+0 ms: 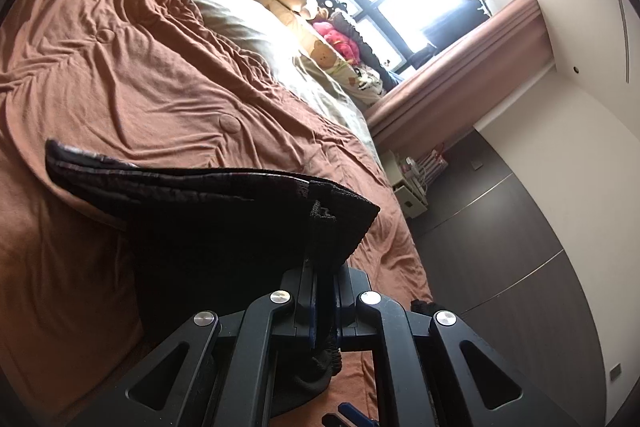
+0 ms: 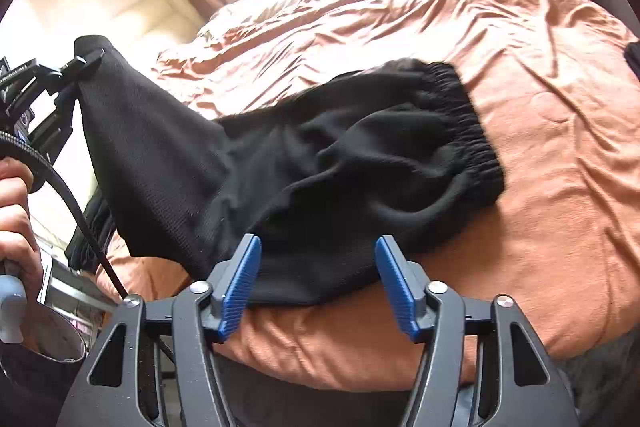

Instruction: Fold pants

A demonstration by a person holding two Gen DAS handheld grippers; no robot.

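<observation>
Black pants [image 2: 320, 163] on bed [image 2: 540, 147]; left gripper [image 1: 320, 267] jaws clamp hem, right gripper [image 2: 318, 283] jaws apart, empty.

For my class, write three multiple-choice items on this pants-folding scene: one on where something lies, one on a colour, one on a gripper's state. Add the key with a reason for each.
1. Where does the elastic waistband of the pants lie?
A. on the orange-brown bedspread
B. on the floor
C. over a chair

2. What colour are the pads of the right gripper?
A. red
B. blue
C. white

3. How does the left gripper stand?
A. wide open, nothing in it
B. open above the pillow
C. shut on the pants

Key:
1 A: the waistband rests flat on the bedspread.
2 B: both ribbed pads show blue in the right wrist view.
3 C: black cloth is pinched between its closed fingers and lifted off the bed.
</observation>
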